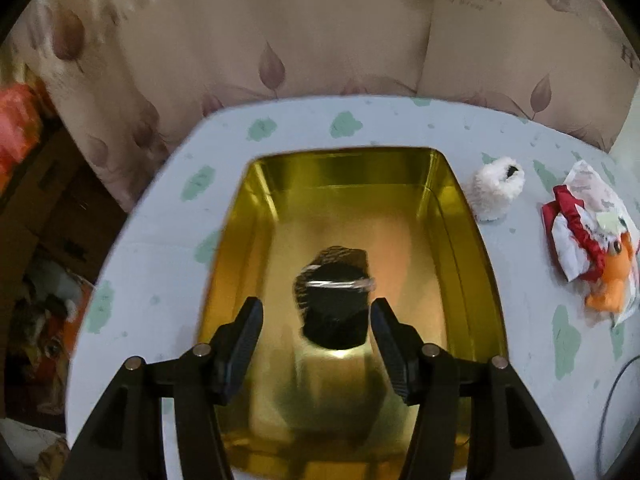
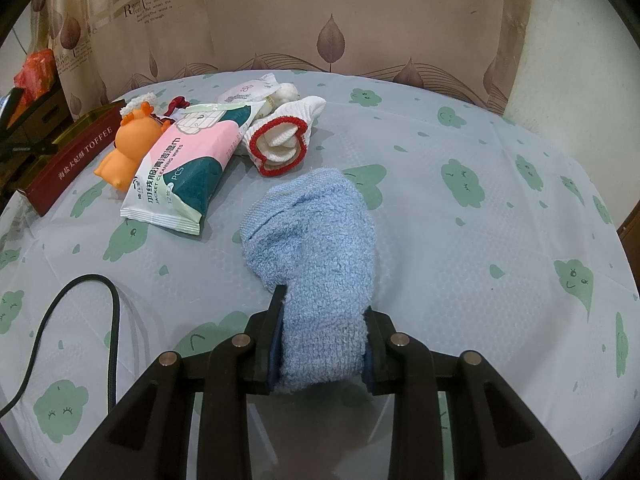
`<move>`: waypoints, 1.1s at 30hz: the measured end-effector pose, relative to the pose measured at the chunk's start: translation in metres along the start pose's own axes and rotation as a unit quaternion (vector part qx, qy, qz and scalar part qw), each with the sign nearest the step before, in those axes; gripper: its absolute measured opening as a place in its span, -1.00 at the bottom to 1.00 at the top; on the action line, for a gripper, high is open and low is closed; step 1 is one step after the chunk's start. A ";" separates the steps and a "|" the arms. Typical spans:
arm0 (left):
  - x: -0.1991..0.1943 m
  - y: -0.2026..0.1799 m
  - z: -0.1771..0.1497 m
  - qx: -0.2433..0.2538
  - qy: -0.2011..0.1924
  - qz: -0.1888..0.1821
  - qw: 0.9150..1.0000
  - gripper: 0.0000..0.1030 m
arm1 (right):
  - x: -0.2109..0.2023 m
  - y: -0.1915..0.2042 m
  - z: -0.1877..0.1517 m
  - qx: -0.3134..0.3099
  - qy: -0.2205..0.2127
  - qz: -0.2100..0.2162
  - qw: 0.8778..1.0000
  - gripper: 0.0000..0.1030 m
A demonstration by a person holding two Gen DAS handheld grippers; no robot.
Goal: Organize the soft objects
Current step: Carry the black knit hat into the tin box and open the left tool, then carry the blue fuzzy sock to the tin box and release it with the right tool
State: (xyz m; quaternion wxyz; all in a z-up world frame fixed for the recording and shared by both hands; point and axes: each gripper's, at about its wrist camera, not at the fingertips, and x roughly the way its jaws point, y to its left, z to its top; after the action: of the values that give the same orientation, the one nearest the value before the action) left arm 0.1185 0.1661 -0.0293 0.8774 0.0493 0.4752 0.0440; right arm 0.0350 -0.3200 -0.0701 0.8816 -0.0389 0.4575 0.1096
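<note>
Black soft object (image 1: pixel 334 300) with a silvery band across it, lying on the gold floor of an open tin (image 1: pixel 452 216), between but clear of the spread fingers of the left tool (image 1: pixel 316 312), nothing pinched. Tin sitting on the worktop (image 1: pixel 160 264), under a pale cloth with green cloud prints. Just right of the tin, a white fluffy toy (image 1: pixel 496 190); further right, a heap with a red-trimmed piece and an orange toy (image 1: pixel 610 276). On the right-wrist view, a blue towel (image 2: pixel 316 240) pinched at its near end between the narrowed fingers of the right tool (image 2: pixel 322 336), the far end resting on the cloth. Beyond it, a white glove with a red cuff (image 2: pixel 280 146), touching a wipes pack (image 2: pixel 184 172) that lies partly over the orange toy (image 2: pixel 124 148). Red tin side marked TOFFEE (image 2: pixel 68 164) at the left edge; black cable (image 2: pixel 72 320) looping near left. Leaf-print curtain (image 2: pixel 332 20) behind.
</note>
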 end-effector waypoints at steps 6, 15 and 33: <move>-0.033 0.007 -0.032 0.018 -0.052 0.048 0.997 0.11 | 0.000 0.001 0.000 -0.002 0.000 -0.010 1.000 -0.44; -0.046 0.048 -0.060 -0.039 -0.065 0.047 0.996 0.11 | -0.015 0.003 0.006 0.043 -0.009 -0.036 0.998 -0.58; -0.046 0.089 -0.072 -0.095 -0.076 0.066 0.990 0.11 | -0.051 0.136 0.100 -0.015 -0.048 0.052 0.997 -0.58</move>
State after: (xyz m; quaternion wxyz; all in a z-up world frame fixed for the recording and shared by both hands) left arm 0.0301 0.2516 -0.0188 0.9068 0.0001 0.3965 0.1432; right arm 0.0546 -0.1789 0.0337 0.8952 -0.0226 0.4141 0.1635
